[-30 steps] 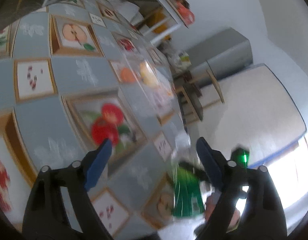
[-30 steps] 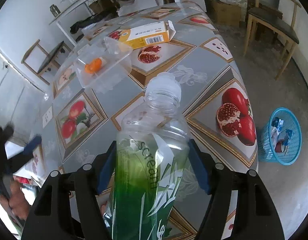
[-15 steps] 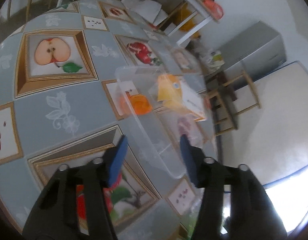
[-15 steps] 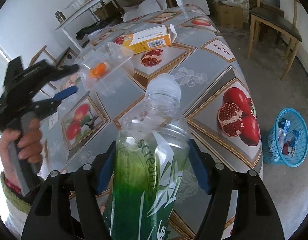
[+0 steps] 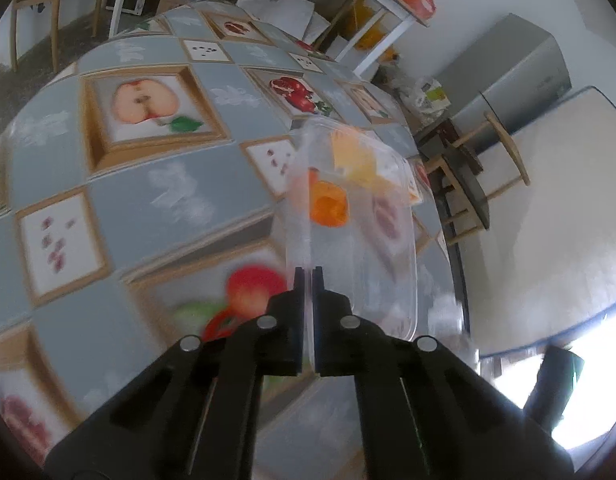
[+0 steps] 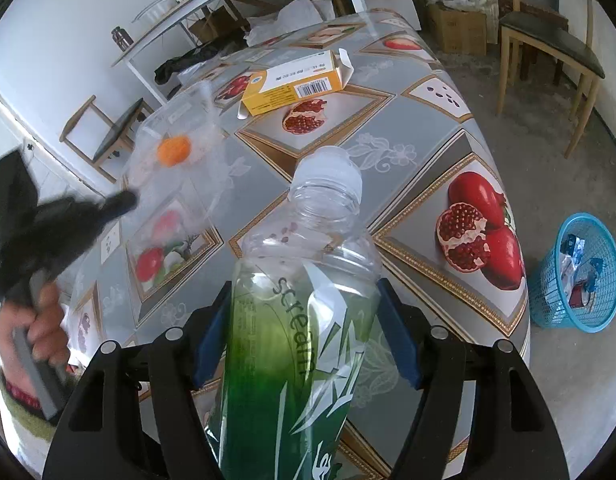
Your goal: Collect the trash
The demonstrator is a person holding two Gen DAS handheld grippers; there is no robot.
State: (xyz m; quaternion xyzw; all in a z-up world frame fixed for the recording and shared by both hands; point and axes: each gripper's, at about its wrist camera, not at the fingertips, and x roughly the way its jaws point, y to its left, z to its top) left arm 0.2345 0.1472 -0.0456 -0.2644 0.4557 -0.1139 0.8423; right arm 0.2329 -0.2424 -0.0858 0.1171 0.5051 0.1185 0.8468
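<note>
Clear plastic is what the left claw [image 5: 306, 276] is dealing with: its jaws have just been closing and are now pressed nearly together on the thin near wall of the container [image 5: 360, 216], which is tilting above the tabletop [image 5: 179, 196] with an orange scrap [image 5: 328, 205] lying inside. The right claw [image 6: 303, 344] is pinching the green-labelled bottle [image 6: 303, 320] across its body, jaws spread wide around it, the capped neck pointing away over the tabletop. A yellow carton [image 6: 293, 82] is lying further back on the tabletop, untouched, and the blue basket [image 6: 578, 276] is standing on the floor past the tabletop's right edge, already holding some scraps. Doing this step well is, as I judge it, mostly a matter of the left grip: the wall is flimsy and the pinch is sitting at the very edge, so the container is likely to flex or swing, and keeping it from tipping further is what keeps the scrap inside. Carrying it slowly toward the basket, with the bottle kept clear of it, looks safest. Whether the container is fully off the tabletop is hard to tell through the blur.
</note>
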